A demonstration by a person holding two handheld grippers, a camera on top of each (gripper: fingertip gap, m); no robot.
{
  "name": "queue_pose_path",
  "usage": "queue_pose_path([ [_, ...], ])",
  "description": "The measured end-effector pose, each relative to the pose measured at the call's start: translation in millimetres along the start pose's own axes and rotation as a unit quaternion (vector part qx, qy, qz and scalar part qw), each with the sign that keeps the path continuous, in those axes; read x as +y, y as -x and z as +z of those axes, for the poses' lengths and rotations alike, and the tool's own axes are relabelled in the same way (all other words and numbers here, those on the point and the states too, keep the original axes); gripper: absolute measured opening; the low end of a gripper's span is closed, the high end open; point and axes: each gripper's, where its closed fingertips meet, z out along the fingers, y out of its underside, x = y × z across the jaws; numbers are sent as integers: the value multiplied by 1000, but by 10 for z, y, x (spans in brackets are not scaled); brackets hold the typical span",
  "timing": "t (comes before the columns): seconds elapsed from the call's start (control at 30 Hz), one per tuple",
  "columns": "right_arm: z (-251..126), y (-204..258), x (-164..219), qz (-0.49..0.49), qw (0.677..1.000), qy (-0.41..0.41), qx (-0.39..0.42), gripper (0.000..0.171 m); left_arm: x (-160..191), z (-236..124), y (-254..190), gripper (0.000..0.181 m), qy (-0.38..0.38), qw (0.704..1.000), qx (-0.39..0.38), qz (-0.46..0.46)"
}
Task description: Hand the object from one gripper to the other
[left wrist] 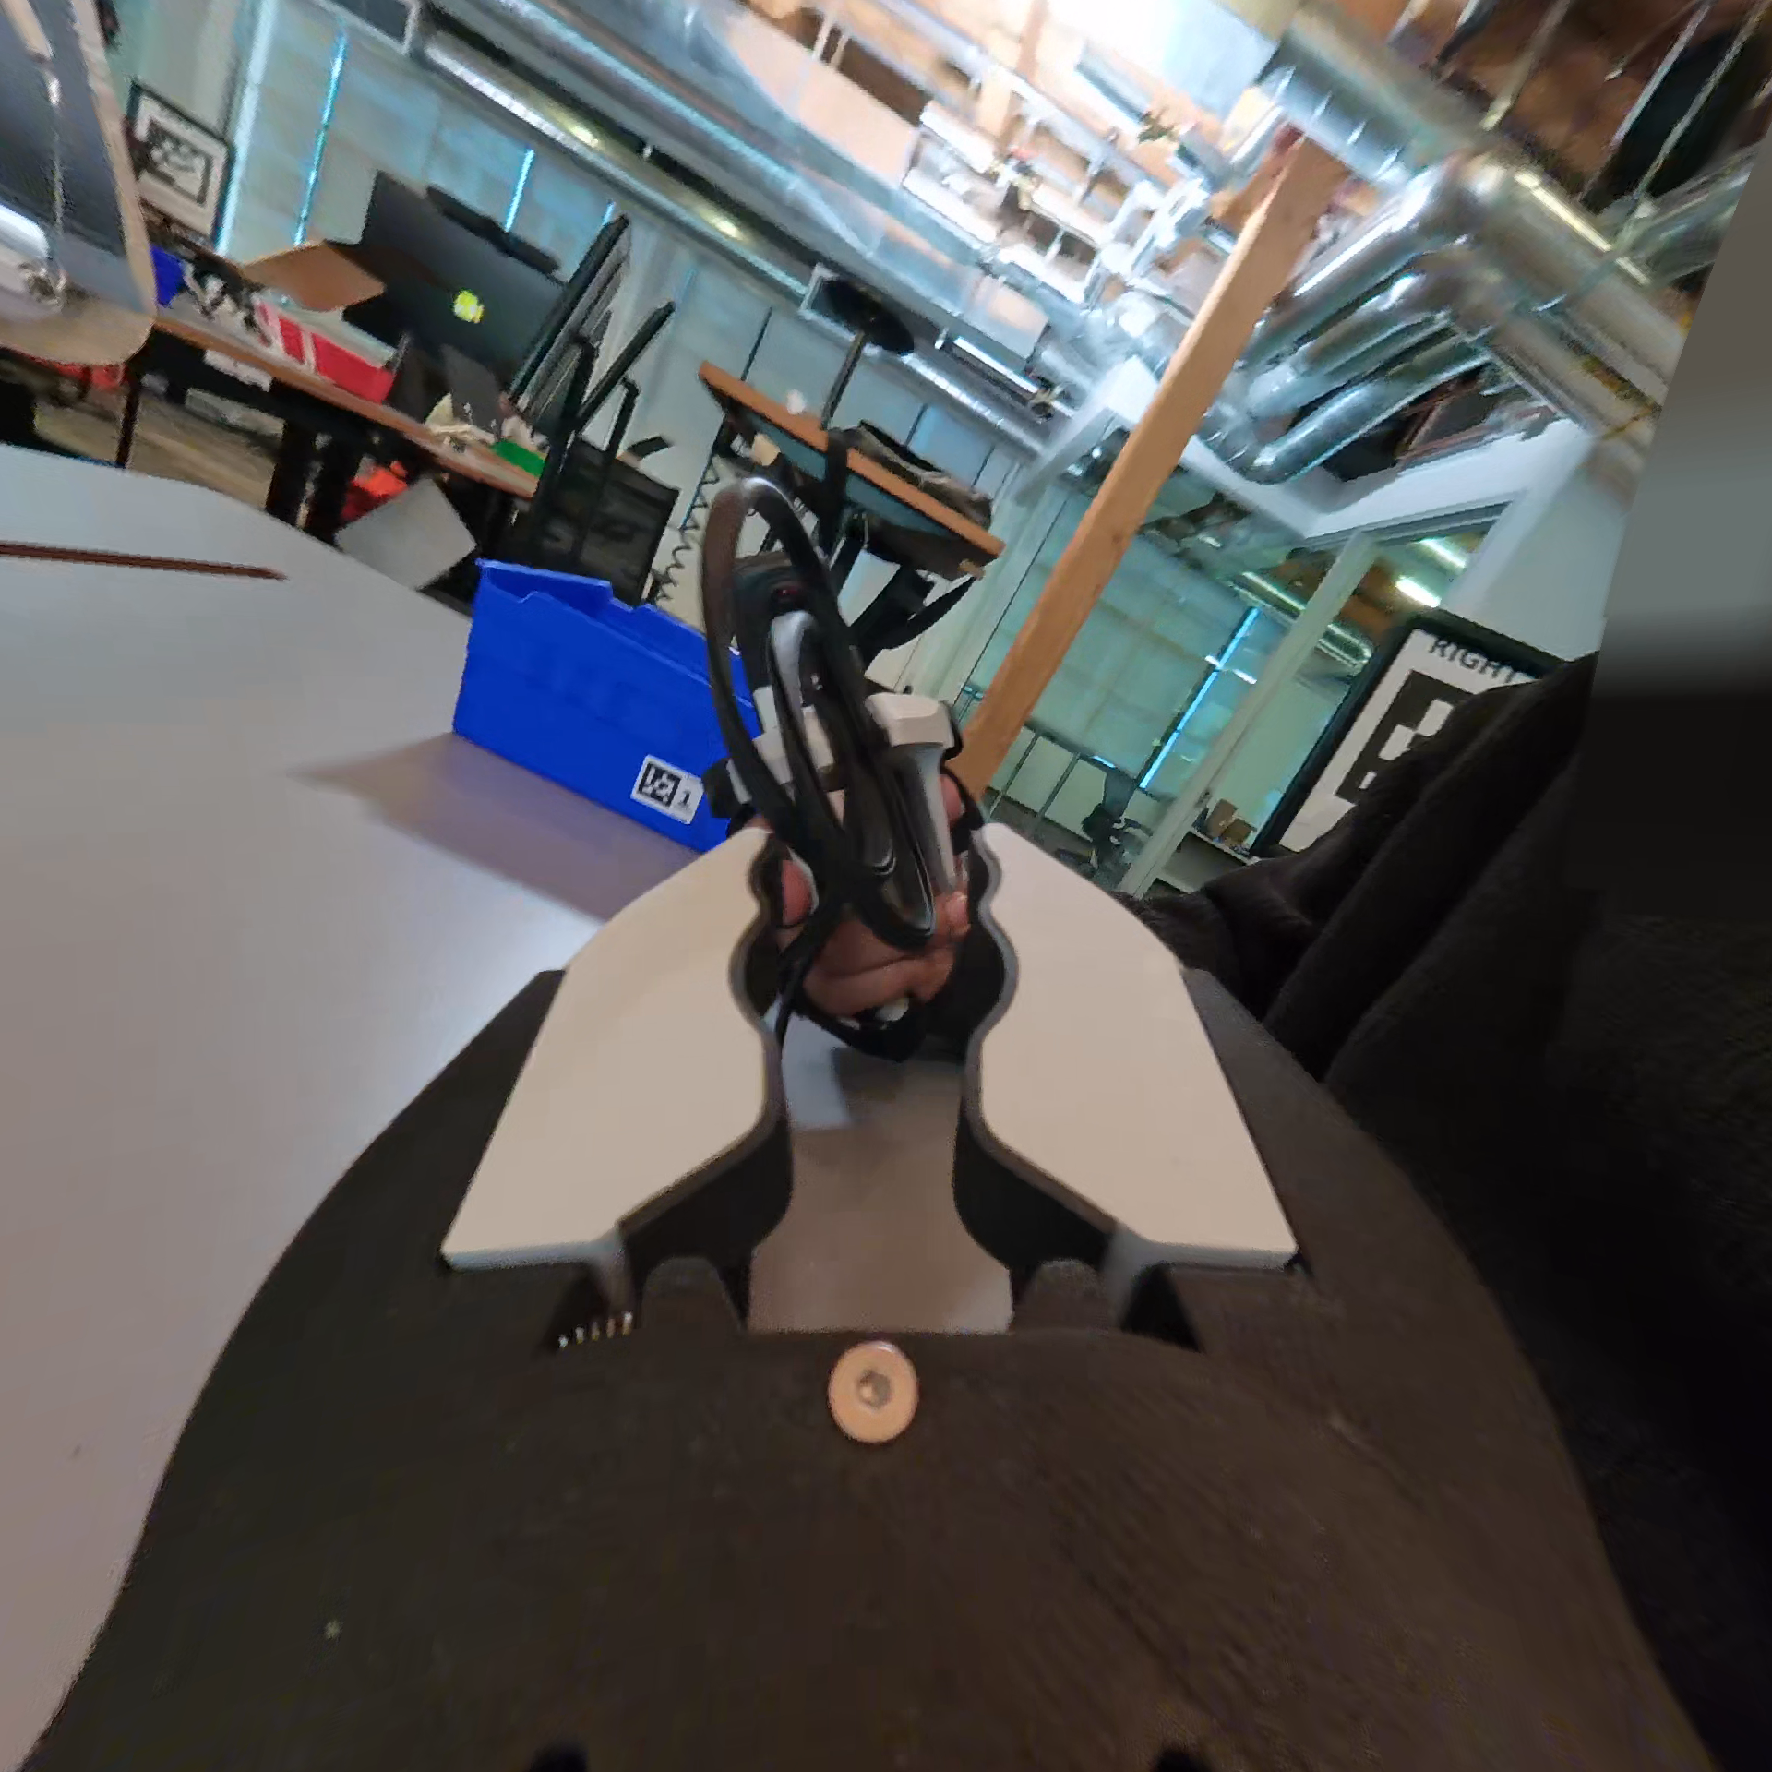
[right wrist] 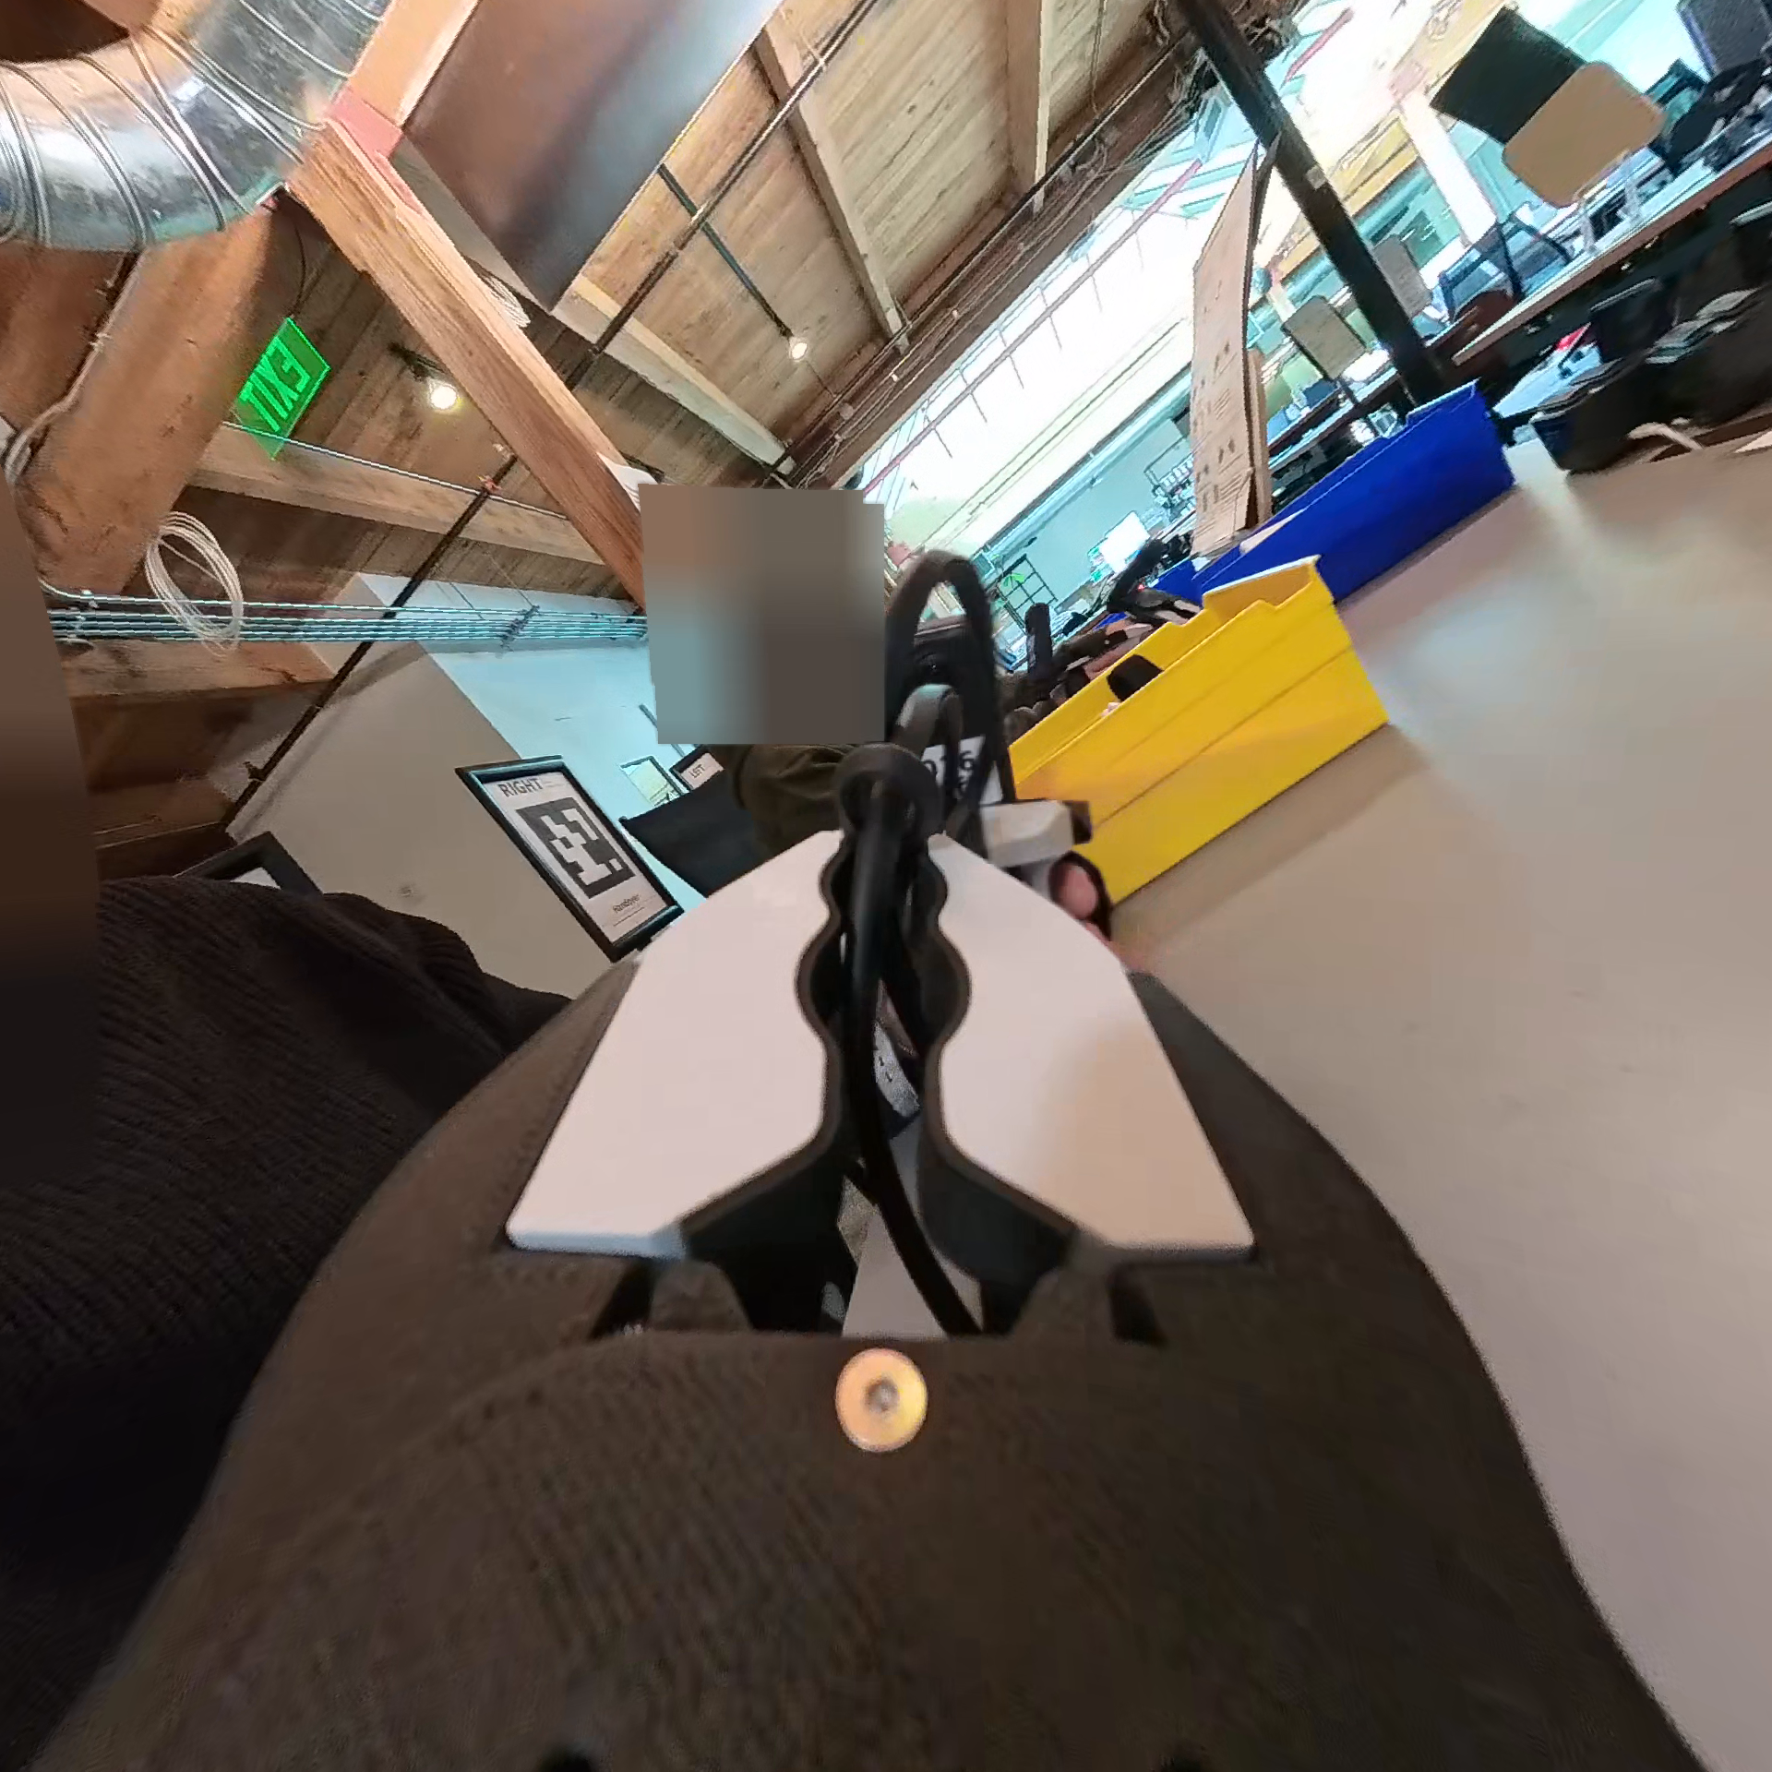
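Above the grey table (right wrist: 1438,959), the right gripper (right wrist: 887,868) is clamped on the coiled black cable (right wrist: 868,959), presenting its loops between the left gripper (left wrist: 868,863)'s parted fingers for takeover.

The right tool (right wrist: 877,920) is clamped on a looped black cable (right wrist: 868,959) that runs up between its fingers. Just beyond, what seems to be the other tool (right wrist: 1040,827) shows partly. A yellow bin (right wrist: 1227,710) and a blue bin (right wrist: 1362,508) stand on the pale worktop (right wrist: 1534,959).
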Motion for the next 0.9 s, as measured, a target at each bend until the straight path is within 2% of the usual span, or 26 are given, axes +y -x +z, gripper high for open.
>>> queue_pose_path([
  [0.07,-13,-3,-21,4,1000,-6,-1,12,-33,-4,-61,19,-9,1000,10,22],
  [0.17,-14,-20,-16,7,1000,-5,1,12,-64,-9,-91,10,-17,999,8,41],
  [0.43,14,-28,34,28,1000,3,-7,14,-163,-18,-157,7,-46,998,20,41],
  [0.57,2,-143,37,48,999,-4,14,32,-212,-47,-95,7,-58,998,2,29],
  [0.67,-80,-379,-37,30,995,-28,93,54,-268,-113,19,7,-75,997,-24,8],
  [0.8,-292,-617,-205,-85,969,-43,227,61,-313,-222,217,7,-94,993,-66,-32],
  [0.9,-317,-587,-262,-220,932,-17,288,65,-291,-270,357,7,-94,989,-100,-60],
])
